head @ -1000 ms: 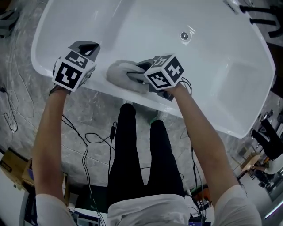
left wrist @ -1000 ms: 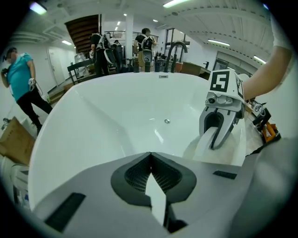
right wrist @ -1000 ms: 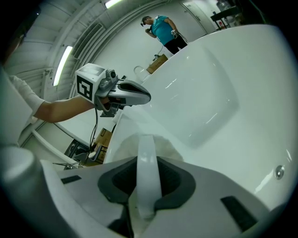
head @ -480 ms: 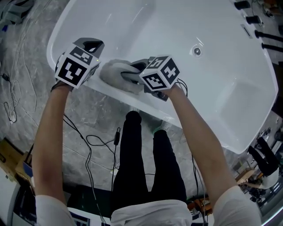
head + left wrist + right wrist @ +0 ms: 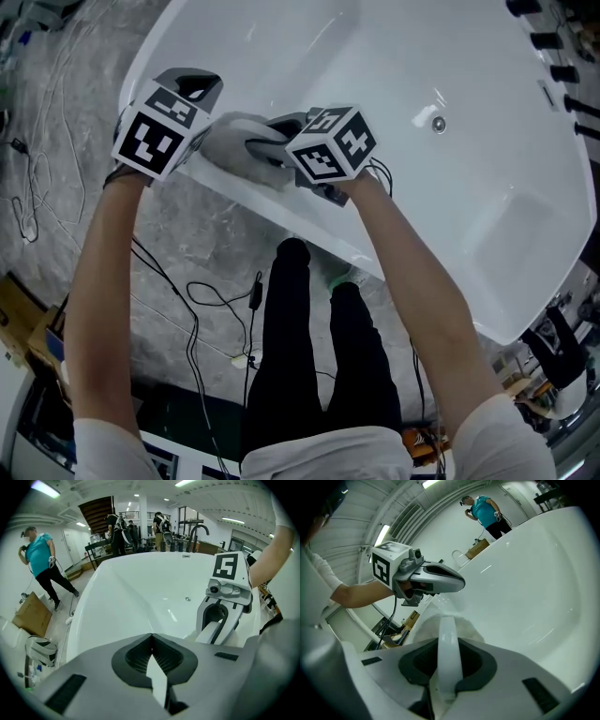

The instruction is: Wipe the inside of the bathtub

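The white bathtub (image 5: 441,197) fills the upper part of the head view. A fluffy white wiping cloth (image 5: 225,141) lies pressed against the tub's near inner wall, close to the rim. My right gripper (image 5: 267,142) is shut on it; in the right gripper view the jaws clamp the cloth's white strip (image 5: 448,639) with the fluffy part (image 5: 425,629) beyond. Just left of the cloth, my left gripper (image 5: 192,92) hovers over the tub's near rim, shut with nothing in it (image 5: 151,637). From the left gripper view, the right gripper (image 5: 224,603) stands inside the tub (image 5: 136,588).
A drain (image 5: 438,123) sits in the tub floor, and dark tap fittings (image 5: 553,42) line the far right edge. Cables (image 5: 197,298) trail over the marble floor beside the person's legs (image 5: 309,356). A person in a teal shirt (image 5: 40,555) stands near a cardboard box (image 5: 33,616).
The right gripper has slid the cloth left along the tub's near wall, closer to the left gripper. The head view has shifted, so the tub sits further right.
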The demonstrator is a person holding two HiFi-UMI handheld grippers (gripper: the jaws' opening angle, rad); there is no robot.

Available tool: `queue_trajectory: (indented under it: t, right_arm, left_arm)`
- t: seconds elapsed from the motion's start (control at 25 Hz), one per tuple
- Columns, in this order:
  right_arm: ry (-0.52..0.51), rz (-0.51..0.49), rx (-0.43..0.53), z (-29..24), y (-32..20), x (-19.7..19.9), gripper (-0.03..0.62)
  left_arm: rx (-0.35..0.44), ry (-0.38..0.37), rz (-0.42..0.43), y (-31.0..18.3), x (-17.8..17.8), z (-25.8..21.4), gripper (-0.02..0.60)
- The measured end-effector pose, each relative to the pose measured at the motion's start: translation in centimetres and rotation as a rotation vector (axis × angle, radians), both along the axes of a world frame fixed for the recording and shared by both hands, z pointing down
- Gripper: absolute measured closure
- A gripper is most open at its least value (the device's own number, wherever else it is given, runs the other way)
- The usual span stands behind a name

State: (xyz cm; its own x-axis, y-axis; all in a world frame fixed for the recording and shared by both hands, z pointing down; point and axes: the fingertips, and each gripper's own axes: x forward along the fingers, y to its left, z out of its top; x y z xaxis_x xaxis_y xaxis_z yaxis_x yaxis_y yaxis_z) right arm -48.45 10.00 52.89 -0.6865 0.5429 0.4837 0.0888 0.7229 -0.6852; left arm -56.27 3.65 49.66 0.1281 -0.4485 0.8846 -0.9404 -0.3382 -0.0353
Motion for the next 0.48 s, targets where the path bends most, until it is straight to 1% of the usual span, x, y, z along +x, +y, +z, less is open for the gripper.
queue_trajectory:
  t: [0.2, 0.32, 0.48]
  right_arm:
    - [-0.019, -0.006, 0.000, 0.1, 0.2, -3.2, 0.502]
    - [-0.024, 0.002, -0.004, 0.4, 0.3, -4.5, 0.502]
    - [-0.024, 0.021, -0.004, 1.1, 0.2, -6.3, 0.502]
  left_arm:
    - [0.011, -0.029, -0.012, 0.0, -2.8, -0.4, 0.571]
    - [0.026, -0.032, -0.015, -0.4, -3.5, -0.4, 0.571]
    - [0.026, -0.038, -0.012, -0.8, -3.8, -0.3, 0.571]
